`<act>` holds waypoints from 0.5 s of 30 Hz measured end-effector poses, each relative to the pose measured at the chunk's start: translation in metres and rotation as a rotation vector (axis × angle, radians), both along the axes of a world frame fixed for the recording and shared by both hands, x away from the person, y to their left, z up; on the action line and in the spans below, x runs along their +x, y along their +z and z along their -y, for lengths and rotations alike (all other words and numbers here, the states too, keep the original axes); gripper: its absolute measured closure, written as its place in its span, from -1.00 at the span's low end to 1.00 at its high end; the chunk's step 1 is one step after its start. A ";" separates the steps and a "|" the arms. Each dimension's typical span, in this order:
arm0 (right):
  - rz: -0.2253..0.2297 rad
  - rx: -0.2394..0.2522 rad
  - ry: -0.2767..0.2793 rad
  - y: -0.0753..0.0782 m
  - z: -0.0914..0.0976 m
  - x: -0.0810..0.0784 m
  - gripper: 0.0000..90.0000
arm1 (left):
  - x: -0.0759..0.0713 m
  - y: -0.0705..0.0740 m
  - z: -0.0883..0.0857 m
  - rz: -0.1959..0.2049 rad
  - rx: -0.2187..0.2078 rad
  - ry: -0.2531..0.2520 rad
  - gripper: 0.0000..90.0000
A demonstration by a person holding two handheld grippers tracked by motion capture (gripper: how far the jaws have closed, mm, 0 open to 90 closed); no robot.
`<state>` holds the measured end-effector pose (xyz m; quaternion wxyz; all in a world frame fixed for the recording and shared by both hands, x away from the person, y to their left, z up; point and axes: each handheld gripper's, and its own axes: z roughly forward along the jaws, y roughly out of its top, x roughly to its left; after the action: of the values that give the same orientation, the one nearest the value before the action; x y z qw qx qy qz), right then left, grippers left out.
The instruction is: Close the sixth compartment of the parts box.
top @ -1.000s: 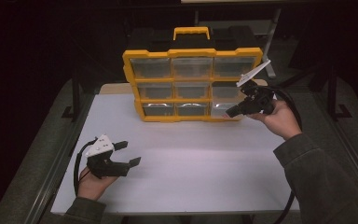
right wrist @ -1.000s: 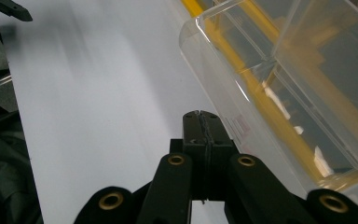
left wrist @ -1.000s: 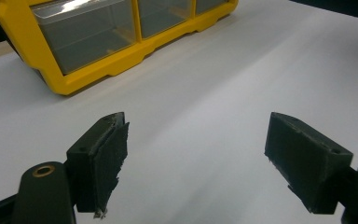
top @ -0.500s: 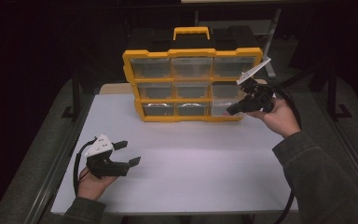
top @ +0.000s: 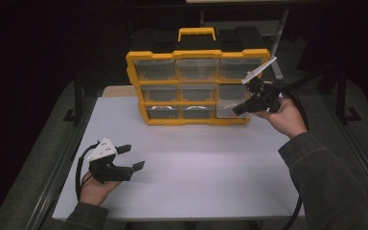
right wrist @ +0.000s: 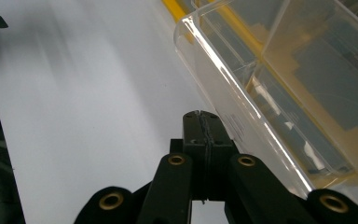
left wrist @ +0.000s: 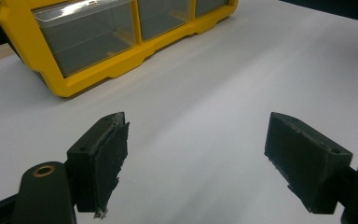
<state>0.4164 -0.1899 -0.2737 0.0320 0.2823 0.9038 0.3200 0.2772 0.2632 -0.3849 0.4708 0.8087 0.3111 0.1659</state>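
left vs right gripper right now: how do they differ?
The left gripper has its jaws wide open; the right gripper has them pressed shut, nothing between. The left gripper sits low over the white table, apart from the yellow organizer; the right gripper is at its lower right drawer. Both are hand-held.

black claws [top: 130,157], dark green sleeves [top: 326,177]

Your organizer [top: 199,56]: glossy yellow plastic frame; drawer [right wrist: 279,88] clear, smooth plastic. Table [top: 196,163]: matt white. Your left gripper [left wrist: 196,158]: pads rough, frayed.
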 end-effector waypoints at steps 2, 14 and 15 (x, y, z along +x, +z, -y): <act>-0.001 -0.004 -0.003 0.000 0.000 0.001 0.97 | 0.000 0.000 0.000 0.001 0.001 -0.001 -0.54; 0.006 0.000 -0.024 0.001 0.000 0.010 0.97 | 0.001 -0.001 -0.001 0.000 -0.003 0.002 -0.54; 0.006 0.001 -0.022 0.001 0.000 0.011 0.97 | 0.001 0.000 -0.001 -0.001 -0.006 0.003 -0.54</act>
<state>0.4269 -0.1899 -0.2725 0.0380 0.2914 0.9004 0.3209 0.2781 0.2640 -0.3853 0.4727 0.8070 0.3132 0.1652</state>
